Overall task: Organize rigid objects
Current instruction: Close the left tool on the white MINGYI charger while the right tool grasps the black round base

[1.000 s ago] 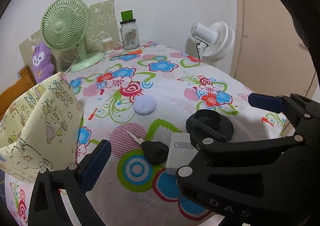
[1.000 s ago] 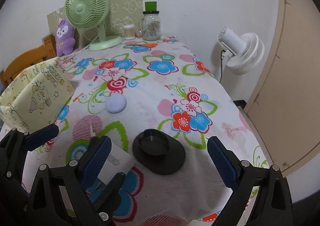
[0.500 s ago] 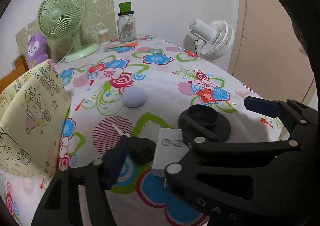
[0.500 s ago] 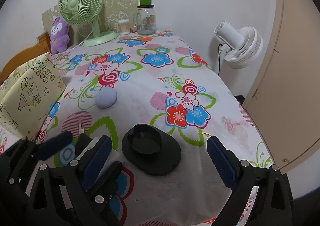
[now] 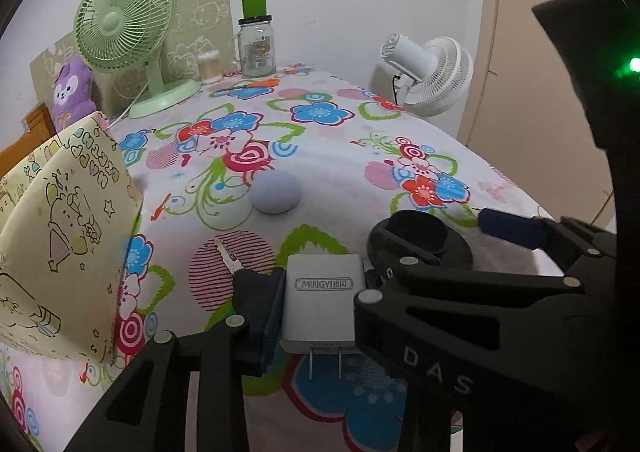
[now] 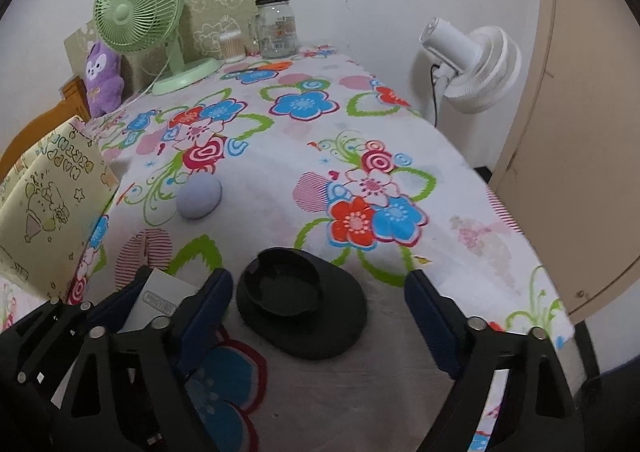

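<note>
A white plug charger [image 5: 322, 302] lies on the flowered tablecloth, and my left gripper [image 5: 322, 316] is shut on its two sides. The charger also shows in the right wrist view [image 6: 162, 302]. A key [image 5: 228, 258] with a black head pokes out just left of it. A black round dish [image 6: 302, 304] sits between the fingers of my right gripper [image 6: 320, 324], which is open and low over the table. A lavender round puck [image 5: 274, 191] lies farther back.
A yellow paper gift bag [image 5: 60, 236] stands at the left. A green desk fan [image 5: 124, 35], a glass jar with green lid [image 5: 256, 47] and a purple plush [image 5: 74, 91] stand at the back. A white fan [image 6: 474, 63] stands beyond the table's right edge [image 6: 520, 236].
My left gripper has moved in and closed from wide open onto the white charger. The right gripper has stayed open around the black dish.
</note>
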Tool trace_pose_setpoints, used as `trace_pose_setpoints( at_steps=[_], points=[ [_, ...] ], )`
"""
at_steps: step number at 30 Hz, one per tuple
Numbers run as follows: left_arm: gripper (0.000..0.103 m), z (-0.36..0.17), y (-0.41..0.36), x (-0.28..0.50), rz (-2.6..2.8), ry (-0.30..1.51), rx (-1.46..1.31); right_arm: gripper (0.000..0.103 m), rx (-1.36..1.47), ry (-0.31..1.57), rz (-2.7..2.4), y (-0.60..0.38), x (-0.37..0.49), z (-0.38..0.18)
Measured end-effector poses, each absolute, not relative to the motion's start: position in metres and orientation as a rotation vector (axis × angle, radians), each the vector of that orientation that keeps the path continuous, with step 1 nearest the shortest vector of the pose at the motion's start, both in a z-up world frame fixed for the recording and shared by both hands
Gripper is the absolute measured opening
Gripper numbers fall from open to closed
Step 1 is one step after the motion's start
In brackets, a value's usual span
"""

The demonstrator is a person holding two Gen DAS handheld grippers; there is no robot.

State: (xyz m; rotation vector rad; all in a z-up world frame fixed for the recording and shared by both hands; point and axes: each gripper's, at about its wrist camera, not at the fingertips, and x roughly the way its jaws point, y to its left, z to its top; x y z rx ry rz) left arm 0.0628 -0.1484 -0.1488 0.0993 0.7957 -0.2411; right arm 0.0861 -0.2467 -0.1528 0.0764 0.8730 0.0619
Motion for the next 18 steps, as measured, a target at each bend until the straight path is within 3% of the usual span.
trace_pose_setpoints(
  at_steps=[5, 11, 12, 13, 18],
  points=[
    [0.04, -0.149, -0.1464, 0.0647, -0.246, 0.804, 0.092, 0.065, 0.091, 0.89, 0.06, -0.2436, 0.0911, -0.1559],
    [0.039, -0.1483, -0.1456, 0.0668, -0.252, 0.817, 0.09, 0.062, 0.08, 0.896, 0.038, -0.2433, 0.0918, -0.1541],
    [0.039, -0.1477, -0.1447, 0.0671, -0.249, 0.817, 0.085, 0.046, 0.072, 0.889, 0.034, -0.2426, 0.0914, -0.1525],
    [0.039, -0.1472, -0.1438, 0.0676, -0.245, 0.82, 0.083, 0.043, 0.044, 0.884, 0.028, -0.24, 0.0906, -0.1502],
    [0.039, -0.1469, -0.1414, 0.0672, -0.235, 0.825, 0.087, 0.043, 0.04, 0.89, 0.016, -0.2398, 0.0912, -0.1502]
  ],
)
